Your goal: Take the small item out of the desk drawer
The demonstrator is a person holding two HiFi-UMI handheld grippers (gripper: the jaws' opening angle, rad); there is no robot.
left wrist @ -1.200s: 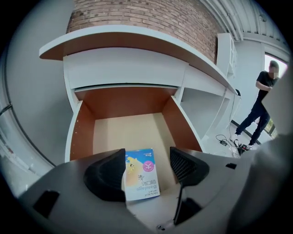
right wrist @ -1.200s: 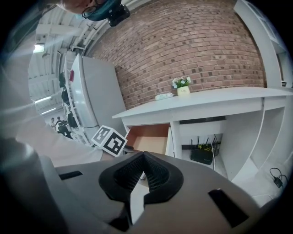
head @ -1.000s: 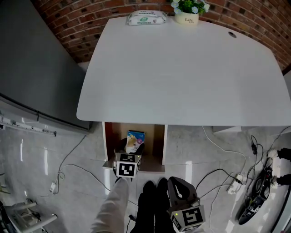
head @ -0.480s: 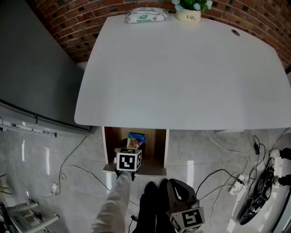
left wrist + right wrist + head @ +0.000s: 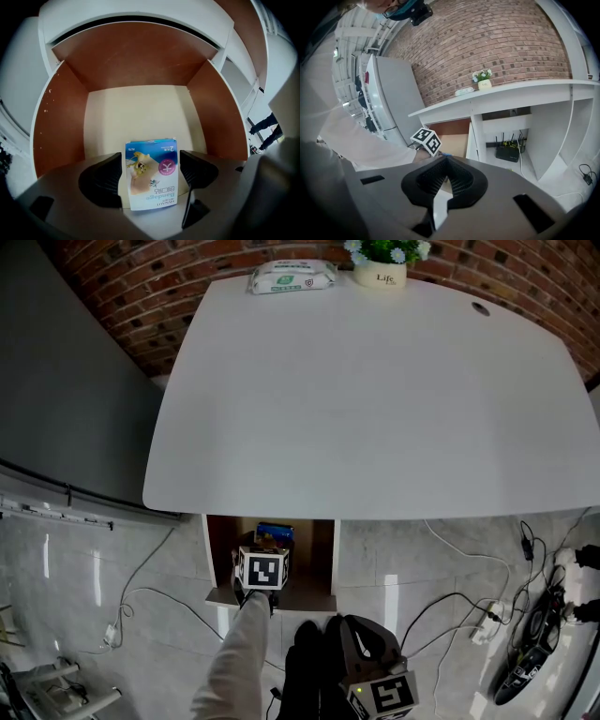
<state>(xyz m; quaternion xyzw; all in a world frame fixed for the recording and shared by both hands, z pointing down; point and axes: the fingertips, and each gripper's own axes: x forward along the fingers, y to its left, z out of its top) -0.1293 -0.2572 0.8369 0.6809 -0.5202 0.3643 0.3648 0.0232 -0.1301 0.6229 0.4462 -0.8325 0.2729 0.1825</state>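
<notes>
A small blue-and-white bandage box [image 5: 151,174] lies on the pale floor of the open desk drawer [image 5: 61,122]. My left gripper [image 5: 151,158] reaches into the drawer with the box between its black pads [image 5: 102,180]. Its jaws are opening, and a thin gap shows on each side of the box. In the head view the marker cube of the left gripper [image 5: 263,570] covers most of the box [image 5: 274,532] in the drawer [image 5: 215,559] under the desk's front edge. My right gripper [image 5: 362,641] hangs low by the person's legs, shut with nothing in it [image 5: 446,164].
The white desk top [image 5: 375,381] carries a pack of wipes [image 5: 289,277] and a small potted plant [image 5: 380,268] at its far edge. A grey cabinet [image 5: 56,381] stands at the left. Cables and a power strip [image 5: 525,615] lie on the floor at the right. A router [image 5: 508,152] sits under the desk.
The head view has tilted, so the desk's edge now hides more of the drawer and box. The left gripper stays in the drawer over the box. The right gripper has hardly moved.
</notes>
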